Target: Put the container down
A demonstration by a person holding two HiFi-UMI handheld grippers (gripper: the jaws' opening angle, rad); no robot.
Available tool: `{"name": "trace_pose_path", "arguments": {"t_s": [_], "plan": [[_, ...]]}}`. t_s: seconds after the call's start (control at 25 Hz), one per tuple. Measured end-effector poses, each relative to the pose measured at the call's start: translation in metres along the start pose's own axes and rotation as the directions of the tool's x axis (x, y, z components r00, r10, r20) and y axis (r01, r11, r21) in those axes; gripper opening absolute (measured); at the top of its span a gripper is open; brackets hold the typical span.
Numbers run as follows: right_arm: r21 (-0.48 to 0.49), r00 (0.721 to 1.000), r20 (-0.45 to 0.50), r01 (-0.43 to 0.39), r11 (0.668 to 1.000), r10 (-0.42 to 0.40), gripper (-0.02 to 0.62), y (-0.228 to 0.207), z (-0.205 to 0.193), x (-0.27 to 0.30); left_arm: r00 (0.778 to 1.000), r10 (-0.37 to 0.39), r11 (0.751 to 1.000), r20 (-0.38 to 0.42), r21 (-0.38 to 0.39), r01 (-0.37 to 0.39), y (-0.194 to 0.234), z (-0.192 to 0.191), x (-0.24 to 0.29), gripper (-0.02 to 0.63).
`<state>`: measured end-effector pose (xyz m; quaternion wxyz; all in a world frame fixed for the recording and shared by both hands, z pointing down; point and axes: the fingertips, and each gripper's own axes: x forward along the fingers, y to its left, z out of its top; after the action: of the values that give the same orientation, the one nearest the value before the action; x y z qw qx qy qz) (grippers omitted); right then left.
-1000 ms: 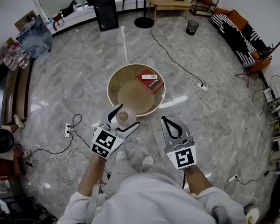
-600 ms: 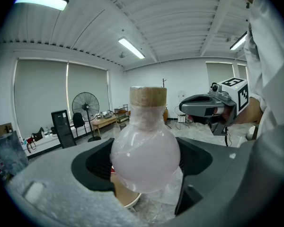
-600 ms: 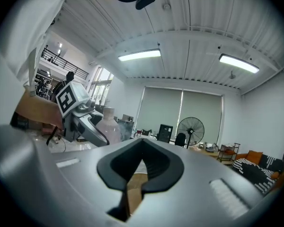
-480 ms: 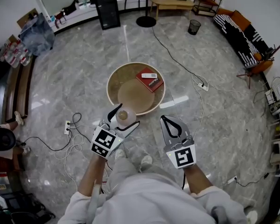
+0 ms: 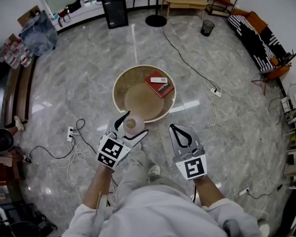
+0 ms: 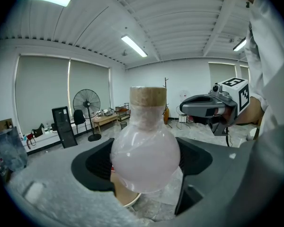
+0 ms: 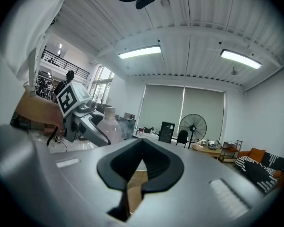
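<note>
Hardly anything has shifted in the last second; both grippers sit about where they were. My left gripper [image 5: 136,123] stays clamped on the container [image 5: 131,124], a pale round-bellied flask with a tan stopper. Its jaws are spread wide around the belly, and the flask is upright and off the floor. In the head view it hangs at the 6 o'clock rim of the round table [image 5: 119,83]. A red book [image 5: 158,85] lies toward the table's 2 o'clock. My right gripper [image 5: 175,128], at the left one's 3 o'clock, is closed tip to tip on nothing.
</note>
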<state>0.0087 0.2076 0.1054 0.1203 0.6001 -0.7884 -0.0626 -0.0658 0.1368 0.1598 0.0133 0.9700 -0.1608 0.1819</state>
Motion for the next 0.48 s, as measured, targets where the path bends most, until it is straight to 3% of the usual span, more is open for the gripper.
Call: {"name": "trace_pose_path", "arguments": {"t_s": [0.48], "plan": [[0.010, 0.998, -0.050, 0.038, 0.999, -0.037, 0.005, -0.043, -0.024, 0.096, 0.998, -0.062, 0.998, 0.015, 0.007, 0.062, 0.091, -0.008, 0.068, 0.400]]}}
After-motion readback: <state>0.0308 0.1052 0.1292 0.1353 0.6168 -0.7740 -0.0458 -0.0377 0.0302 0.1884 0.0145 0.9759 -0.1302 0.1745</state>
